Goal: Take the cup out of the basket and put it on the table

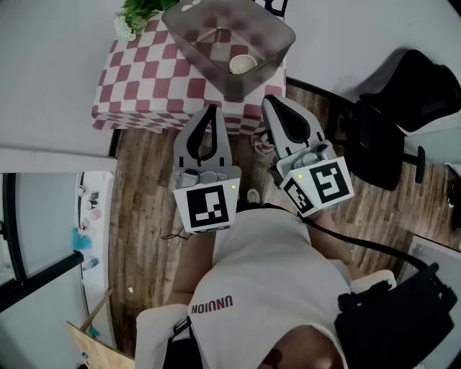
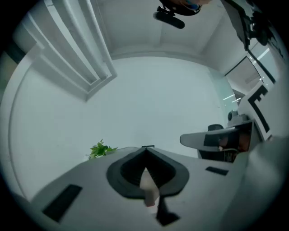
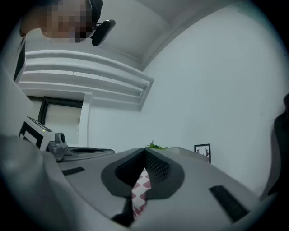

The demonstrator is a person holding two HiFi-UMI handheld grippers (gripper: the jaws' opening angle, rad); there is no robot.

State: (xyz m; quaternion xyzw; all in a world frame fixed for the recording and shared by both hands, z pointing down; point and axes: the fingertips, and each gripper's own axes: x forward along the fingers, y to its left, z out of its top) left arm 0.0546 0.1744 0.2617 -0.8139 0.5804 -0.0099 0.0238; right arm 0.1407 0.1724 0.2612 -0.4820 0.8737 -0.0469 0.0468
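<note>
A pale cup [image 1: 242, 63] lies inside a grey see-through basket [image 1: 189, 30], which stands on the far right part of a table with a red-and-white checked cloth [image 1: 144, 79]. I hold both grippers level and side by side over the wooden floor, just short of the table's near edge. In the head view, my left gripper [image 1: 211, 109] has its tips together and nothing between them. My right gripper [image 1: 268, 101] is also shut and empty, pointing at the table edge below the basket. In its own view, the left gripper [image 2: 145, 150] shows joined tips, as does the right gripper [image 3: 145, 150].
A green plant [image 1: 137, 14] stands at the table's far left corner. A black office chair [image 1: 396, 130] is to the right of the table and a black bag [image 1: 403, 317] lies at my right side. A white ledge [image 1: 50, 155] runs along the left. A small framed picture [image 3: 202, 151] is on the wall.
</note>
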